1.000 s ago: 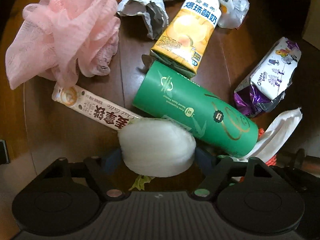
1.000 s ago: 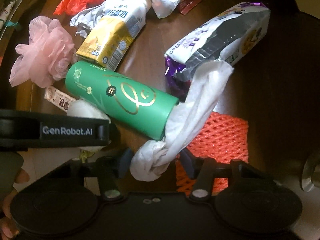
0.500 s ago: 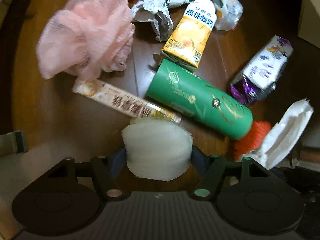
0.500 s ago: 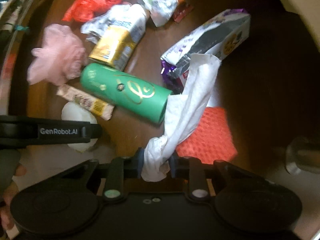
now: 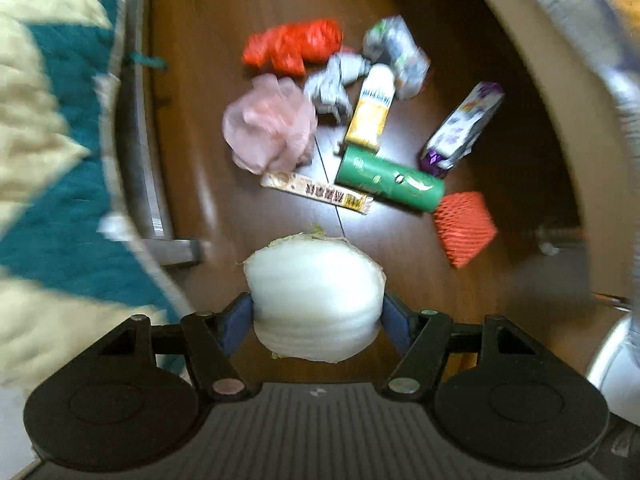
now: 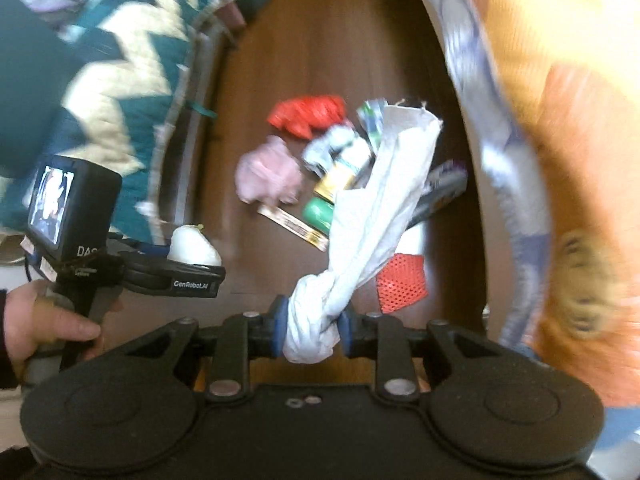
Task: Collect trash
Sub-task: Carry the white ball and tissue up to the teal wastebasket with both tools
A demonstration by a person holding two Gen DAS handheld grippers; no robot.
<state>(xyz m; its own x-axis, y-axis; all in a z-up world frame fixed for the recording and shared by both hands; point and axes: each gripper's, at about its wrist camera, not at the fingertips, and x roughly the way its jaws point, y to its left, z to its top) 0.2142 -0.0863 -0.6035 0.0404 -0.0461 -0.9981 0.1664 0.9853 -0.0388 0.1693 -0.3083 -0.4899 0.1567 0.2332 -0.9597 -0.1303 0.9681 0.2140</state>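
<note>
My left gripper (image 5: 316, 314) is shut on a white foam wad (image 5: 316, 292), held well above the floor. In the right wrist view the same wad (image 6: 194, 246) shows in that gripper at the left, with a hand (image 6: 44, 320) on its handle. My right gripper (image 6: 312, 330) is shut on a twisted white tissue (image 6: 380, 200) that hangs up and away from the pads. Far below lies the trash pile: a green can (image 5: 390, 186), a yellow carton (image 5: 370, 114), a pink mesh puff (image 5: 270, 126), a flat sachet (image 5: 316, 192), a purple snack bag (image 5: 464, 128).
An orange net sleeve (image 5: 464, 226) and red plastic wrap (image 5: 292, 46) lie on the dark wood floor (image 5: 248, 12). A teal and cream quilt (image 5: 44, 140) over a metal frame (image 5: 138, 152) borders the left. An orange and blue fabric (image 6: 560, 140) curves along the right.
Both grippers have risen far above the pile, carrying the foam wad and the tissue. The right jaws closed tight on the tissue. The quilt and fabric came into view.
</note>
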